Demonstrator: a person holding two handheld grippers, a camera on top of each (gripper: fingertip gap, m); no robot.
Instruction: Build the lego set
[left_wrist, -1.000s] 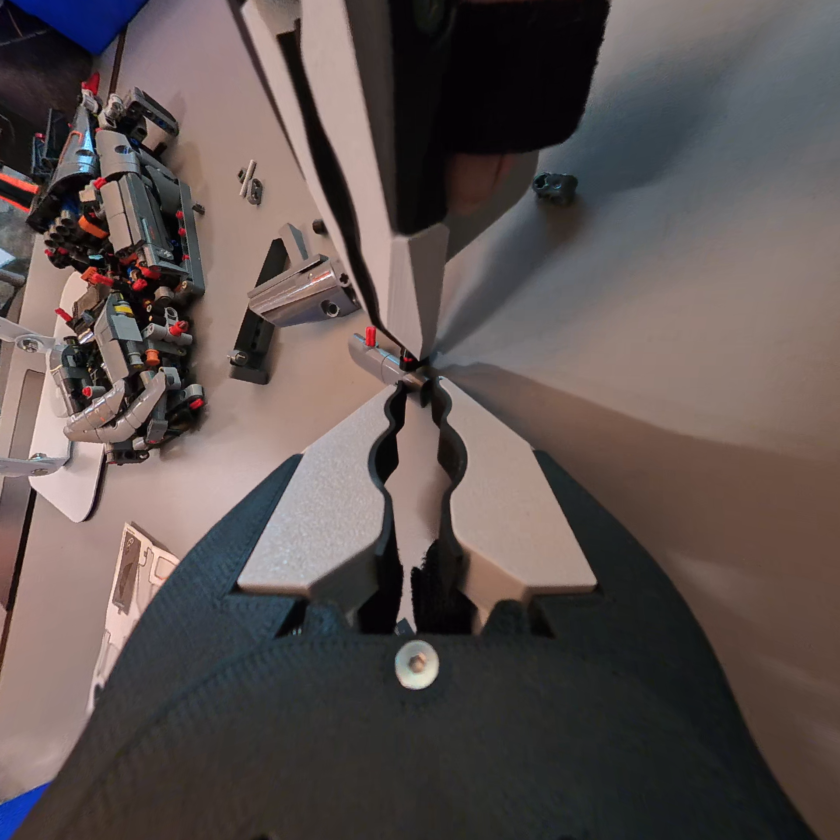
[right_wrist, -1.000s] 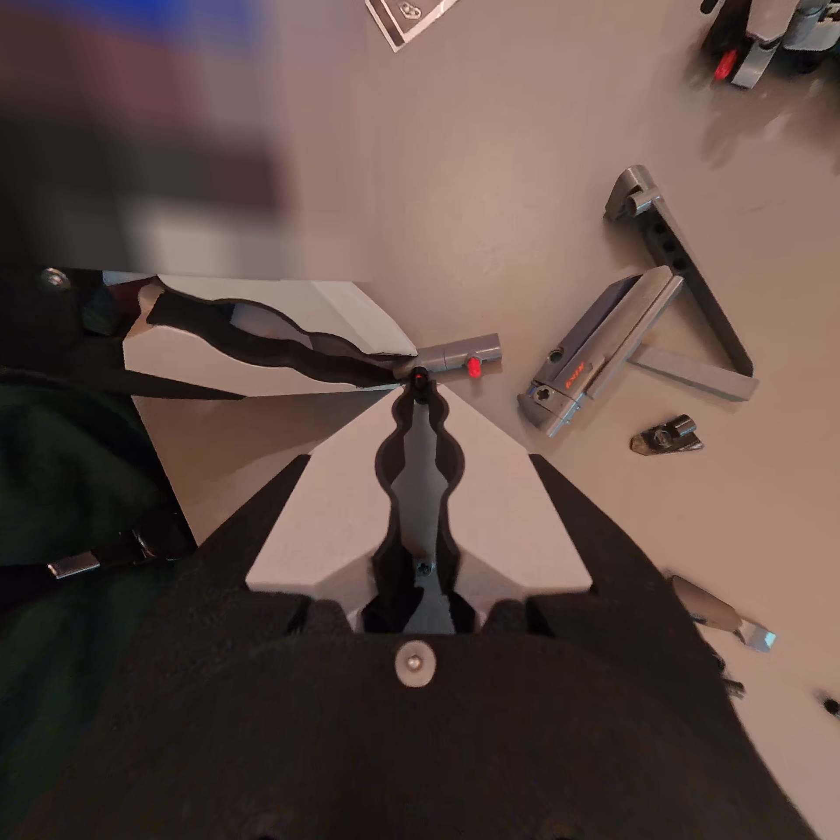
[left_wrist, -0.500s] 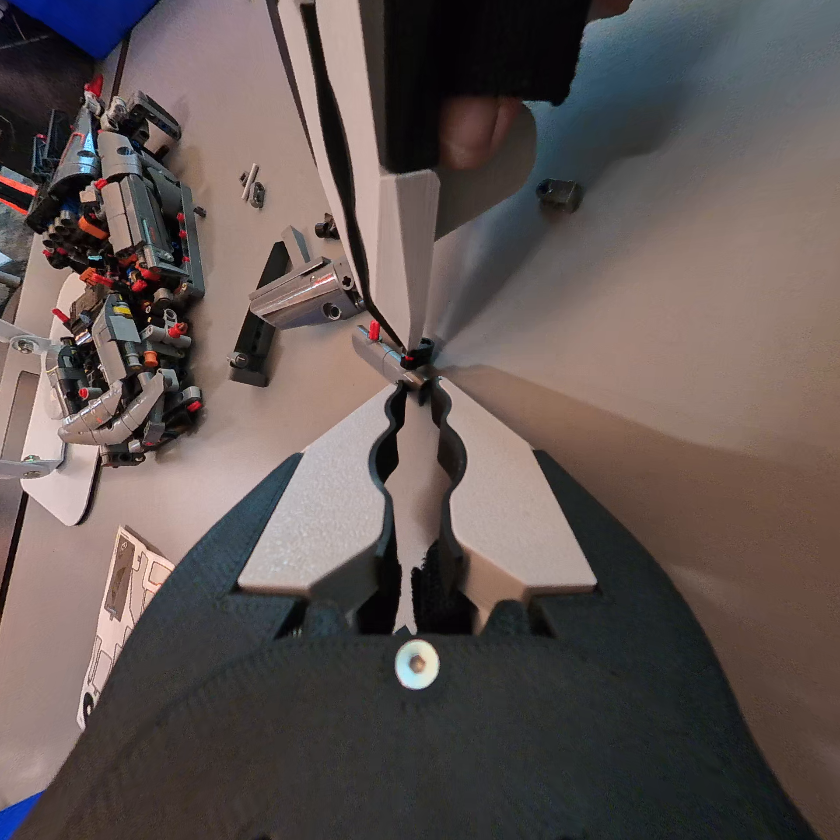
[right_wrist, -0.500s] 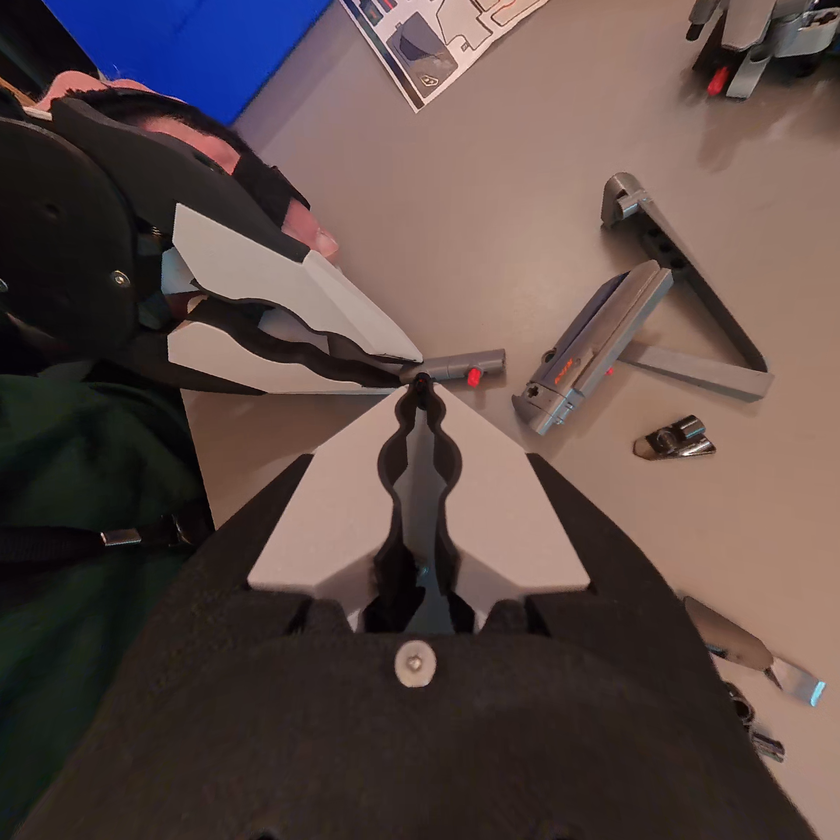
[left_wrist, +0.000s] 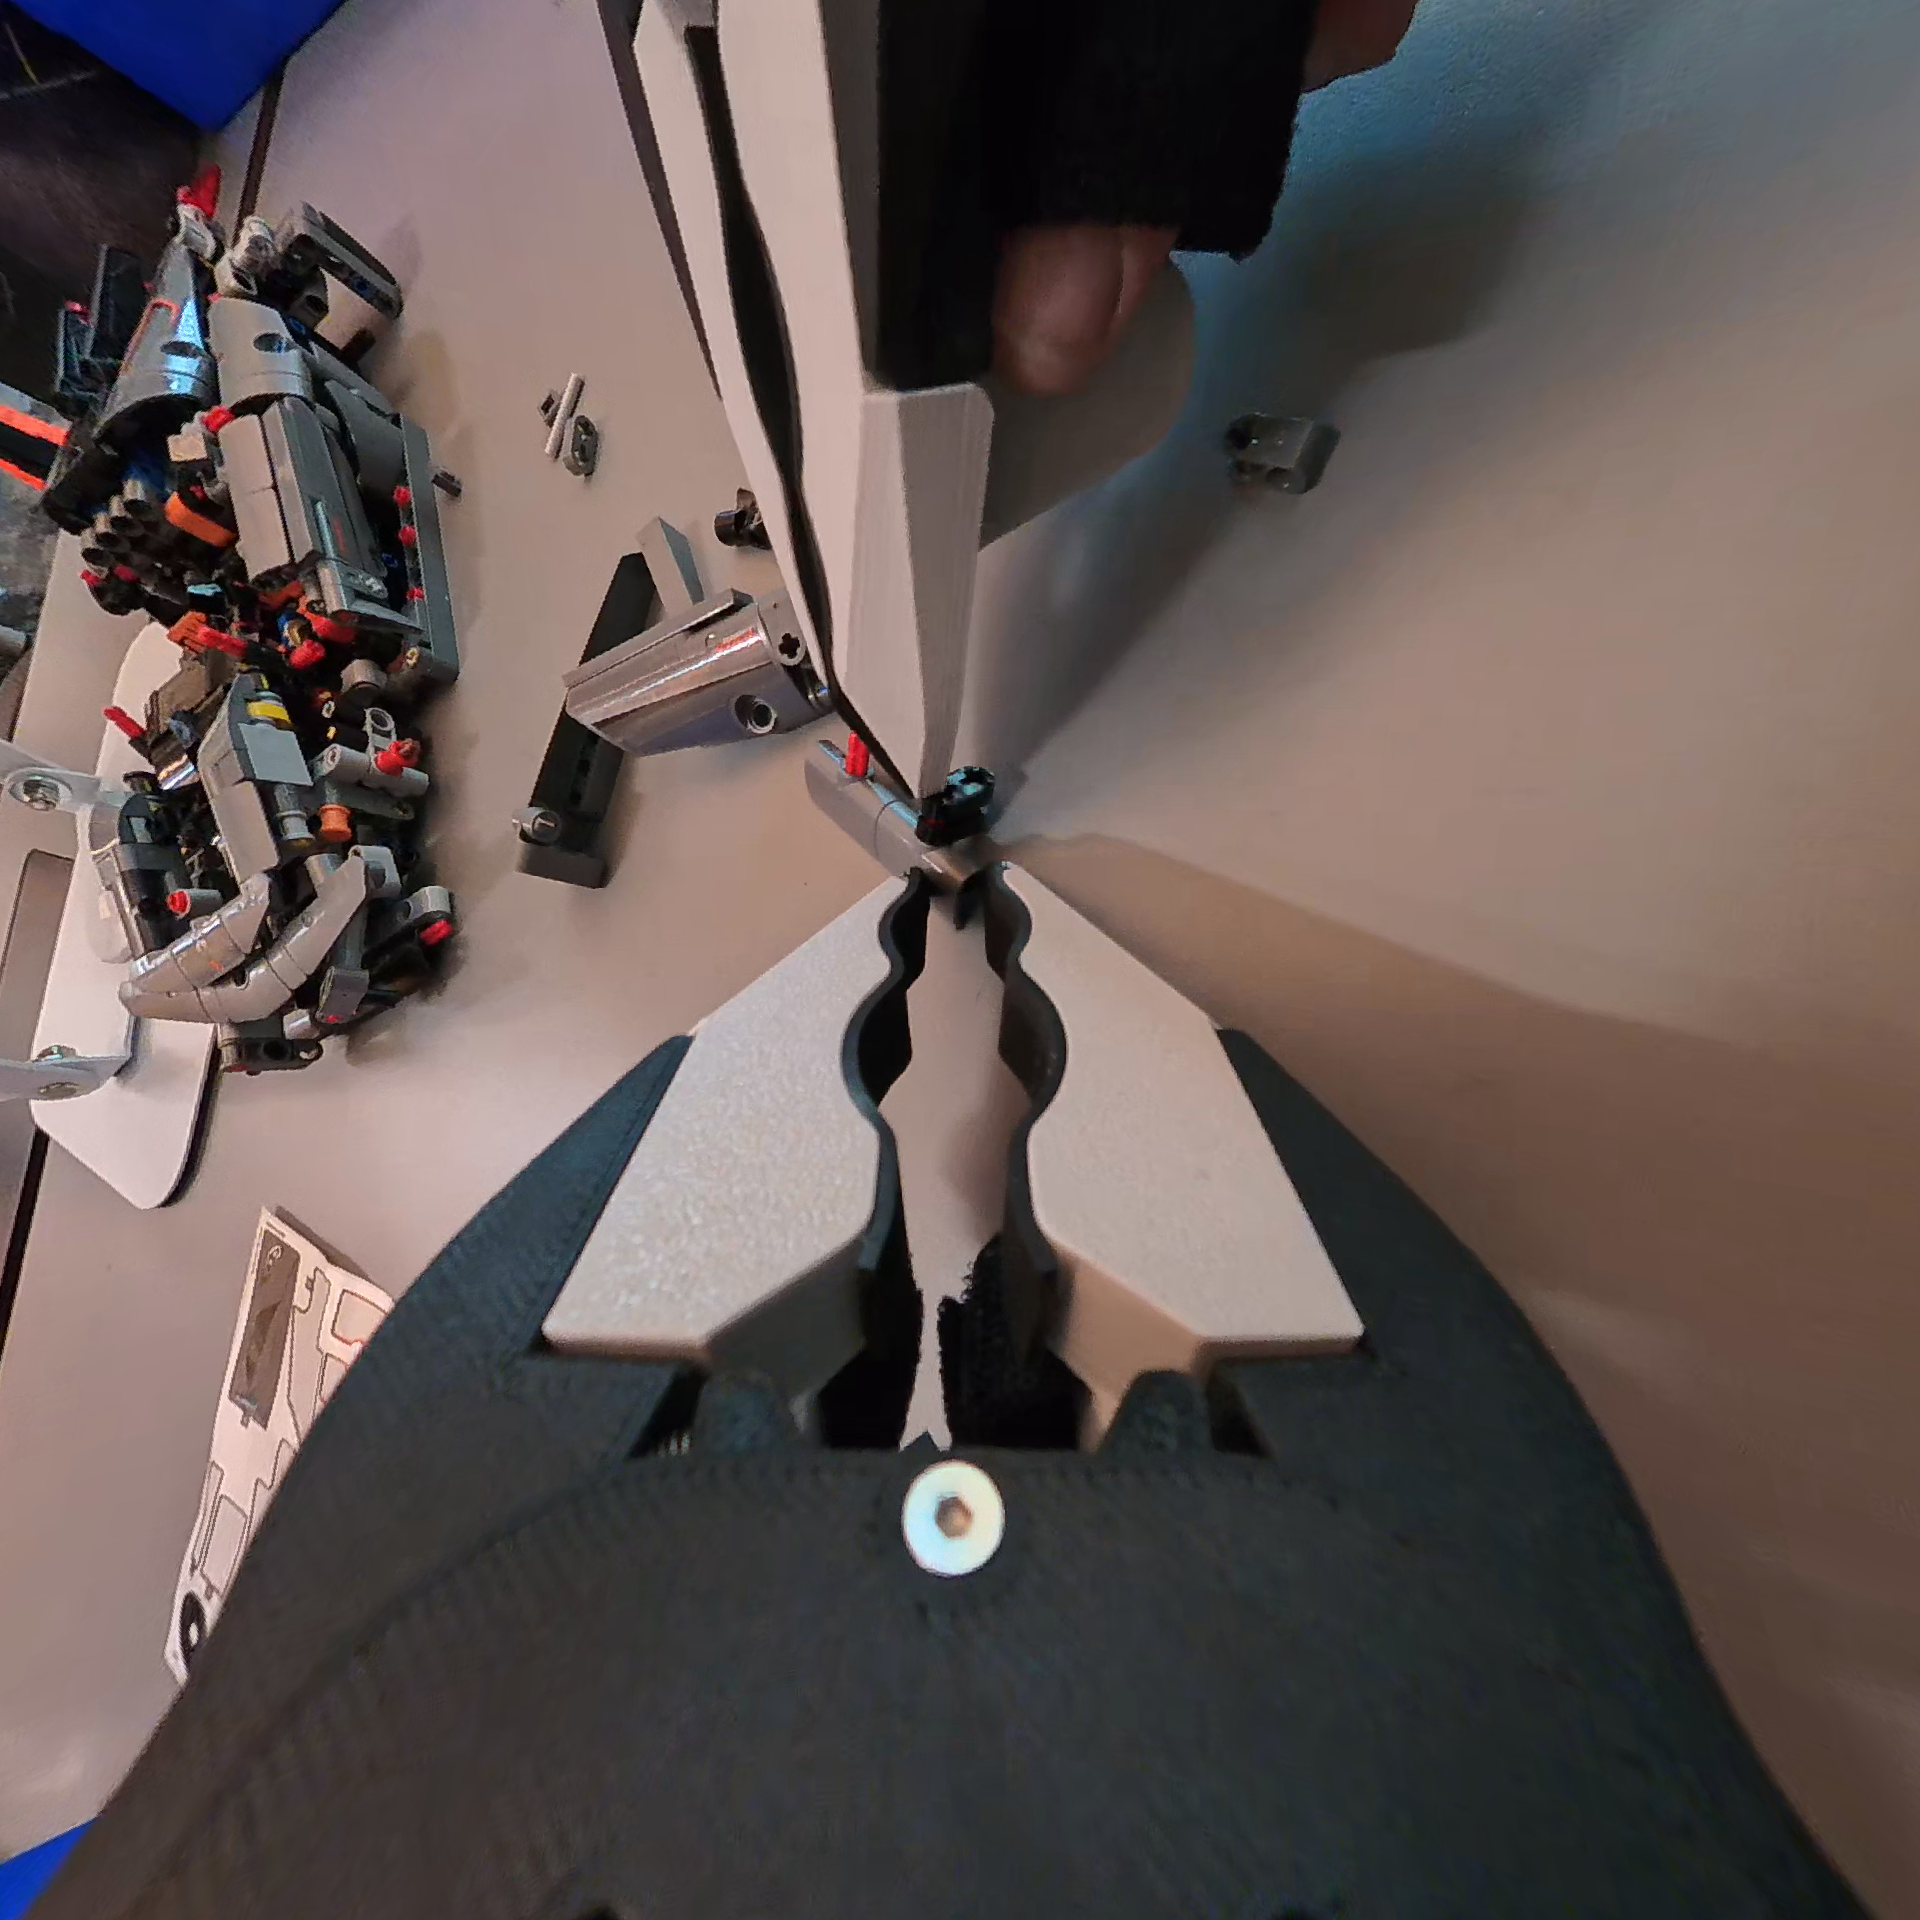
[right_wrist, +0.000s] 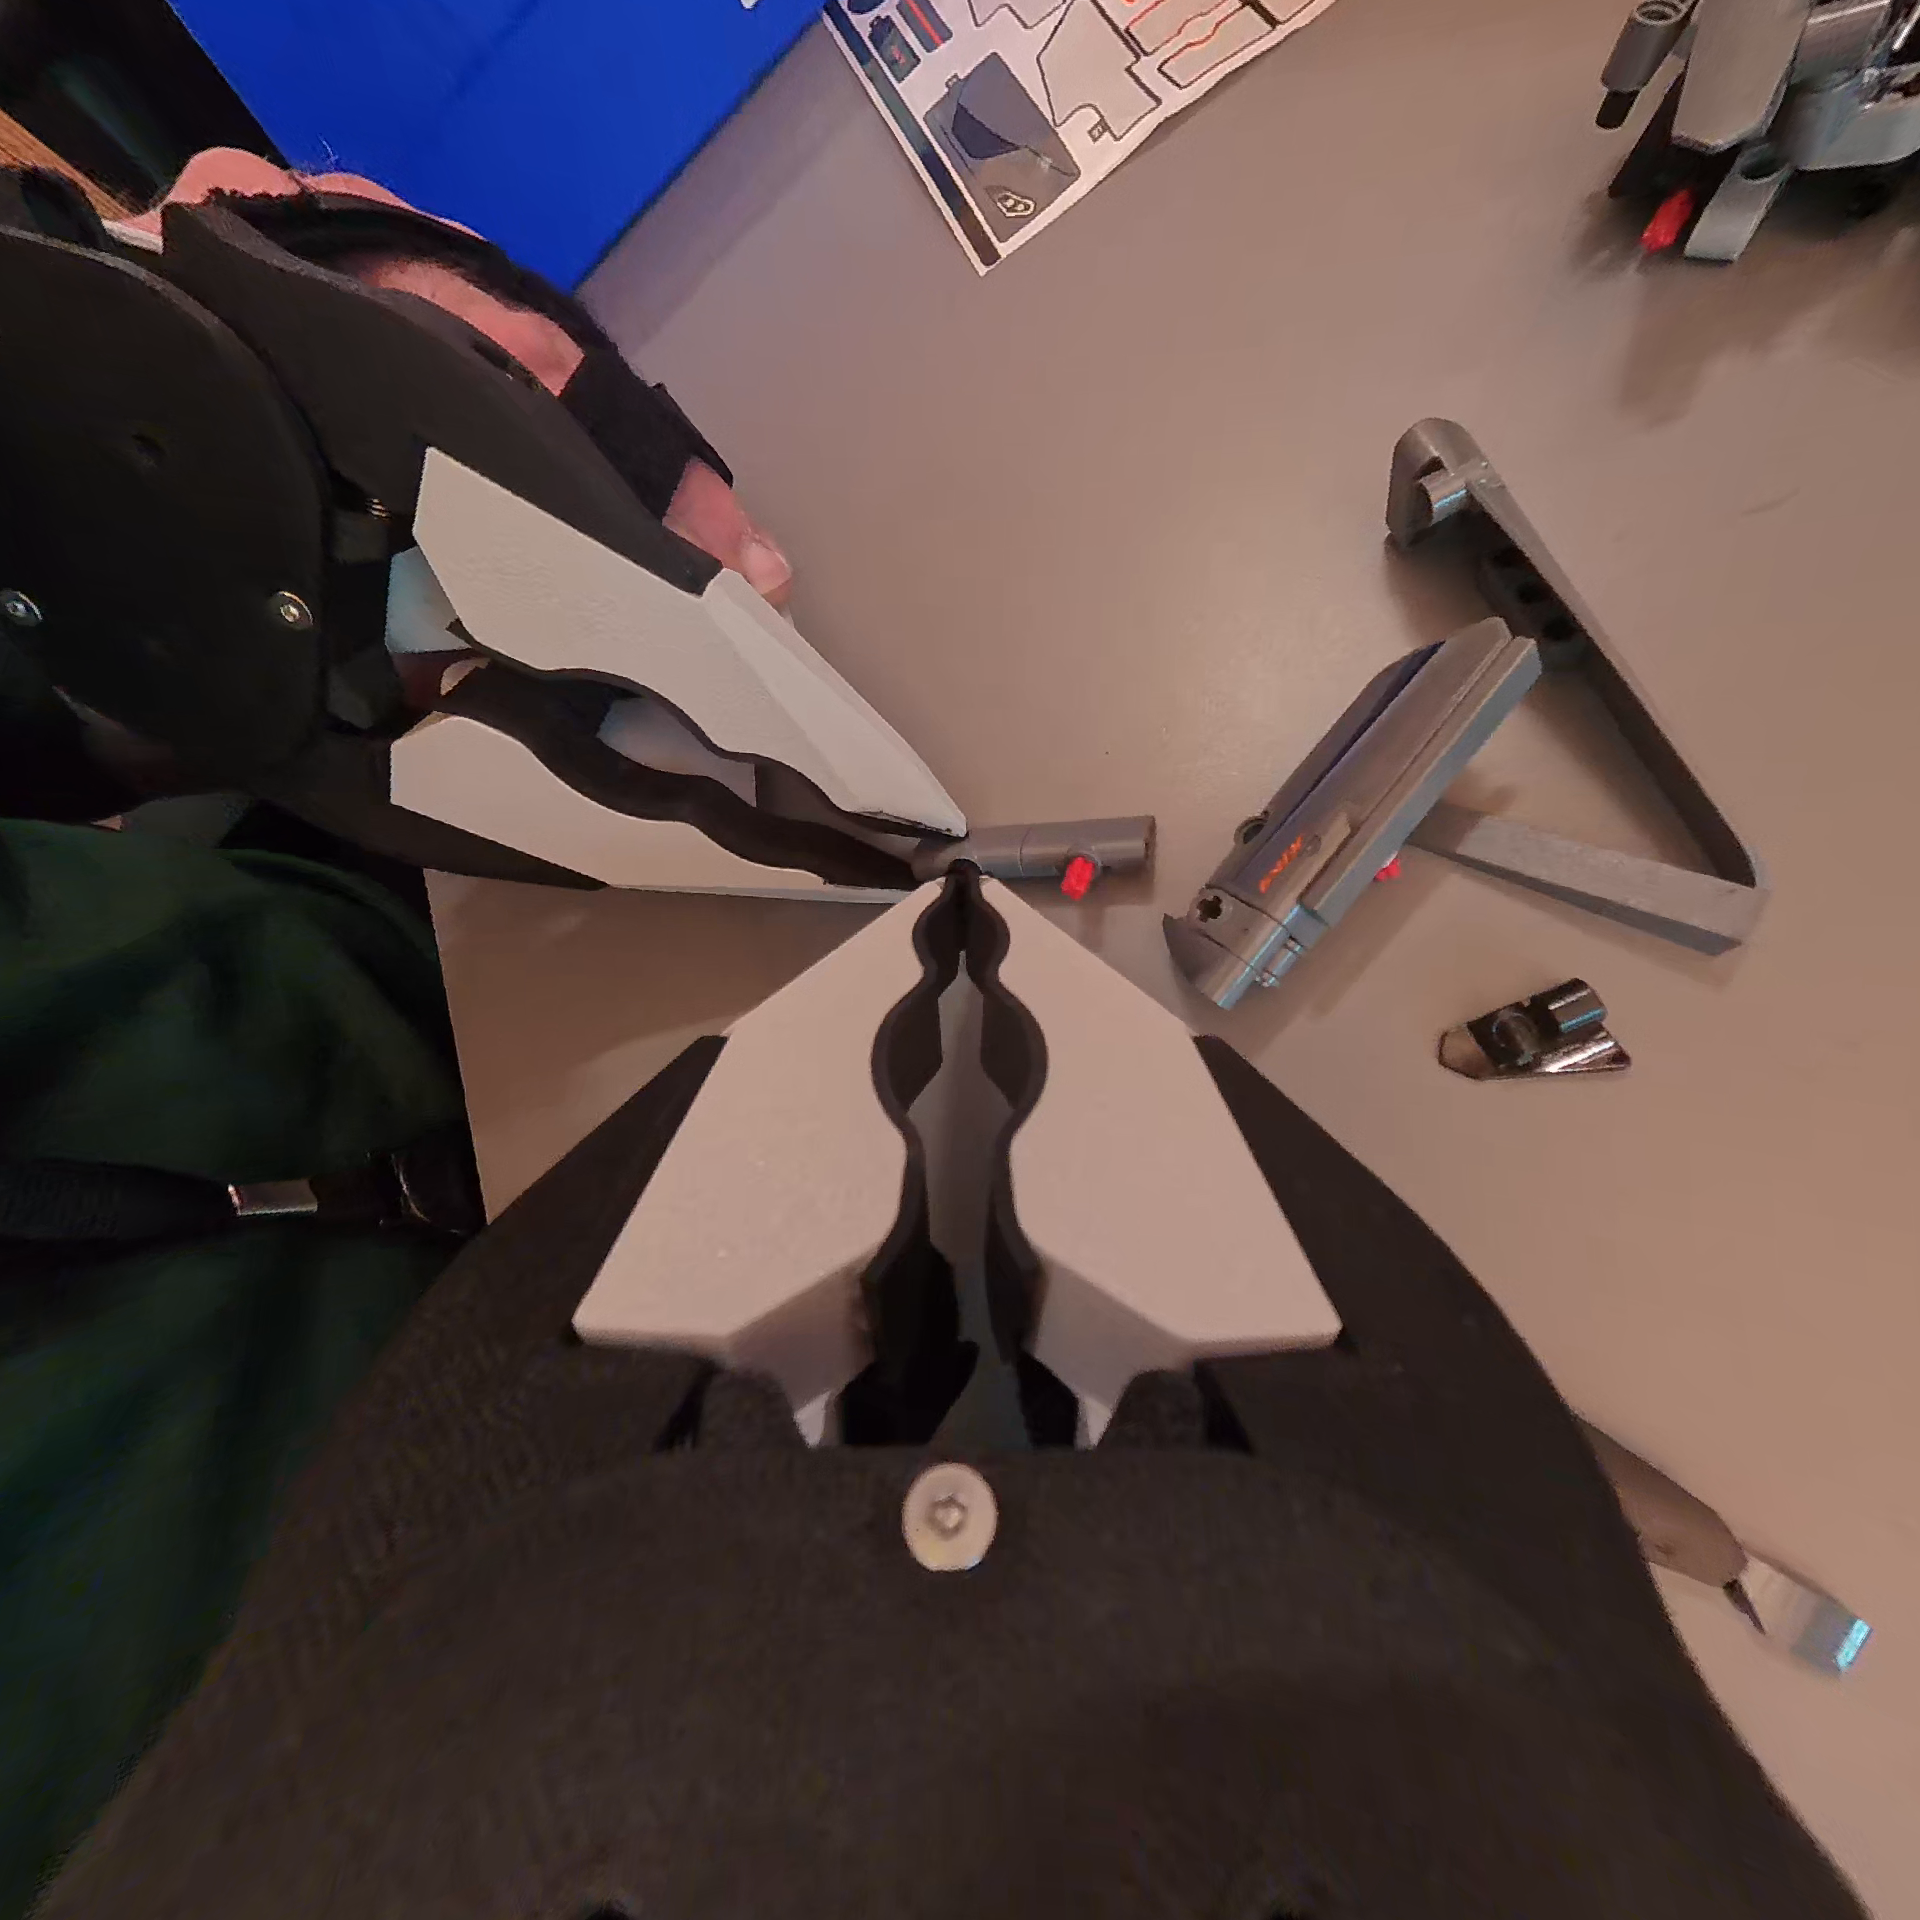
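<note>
Pin-fitting step, by the look of it. Left gripper clamped narrow on the near end of a grey connector rod, held just above the table. Right gripper pinched nearly closed on a small black pin, pressed against the rod's gripped end. Whether seated or only touching, could not be told. Red stud stood out from the rod's middle. Left of it lay a silver-grey subassembly on a black beam, and farther left the main model; instruction sheet near the left edge. Next move, judged: a straight push along the hole's axis, rod held rigid, no twisting, then release of the pin.
</note>
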